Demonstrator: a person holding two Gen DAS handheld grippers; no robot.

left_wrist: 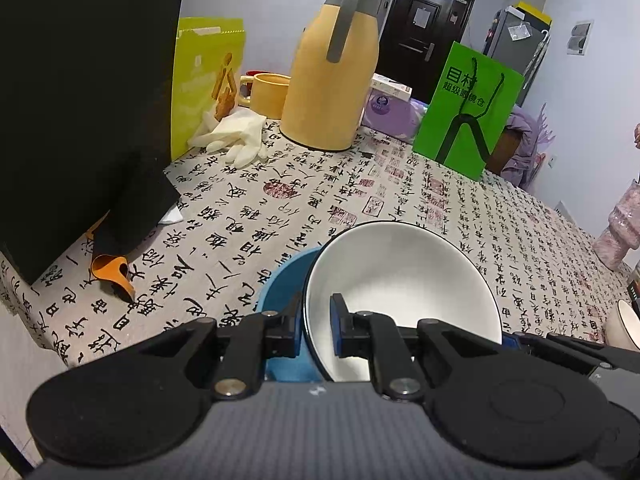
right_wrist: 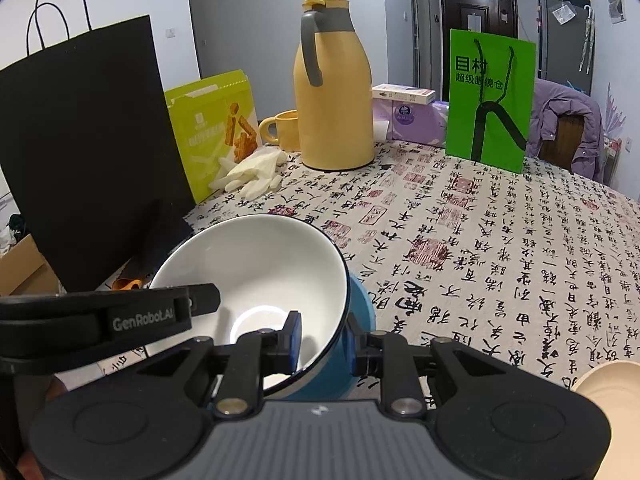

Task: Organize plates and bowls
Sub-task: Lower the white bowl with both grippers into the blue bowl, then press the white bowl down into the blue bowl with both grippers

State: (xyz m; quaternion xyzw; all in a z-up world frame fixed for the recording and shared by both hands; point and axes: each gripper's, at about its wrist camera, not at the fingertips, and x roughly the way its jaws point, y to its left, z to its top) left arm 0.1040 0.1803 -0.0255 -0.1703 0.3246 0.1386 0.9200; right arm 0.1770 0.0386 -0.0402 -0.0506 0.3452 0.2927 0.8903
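While both hand-held grippers pinched opposite rims of the tilted white bowl (right_wrist: 256,272), left hand-held gripper (left_wrist: 316,330) and right hand-held gripper (right_wrist: 326,342) held it above the counter (right_wrist: 480,240); next, seemingly, lowering it level beside the cream plate (right_wrist: 608,384).

Glossy ceramic bowl, white inside, blue outside, dark rim (left_wrist: 404,280), tilted at lower centre of the left wrist view, lower left of centre in the right wrist view (right_wrist: 256,272), cream plate edge at lower right (right_wrist: 608,384)
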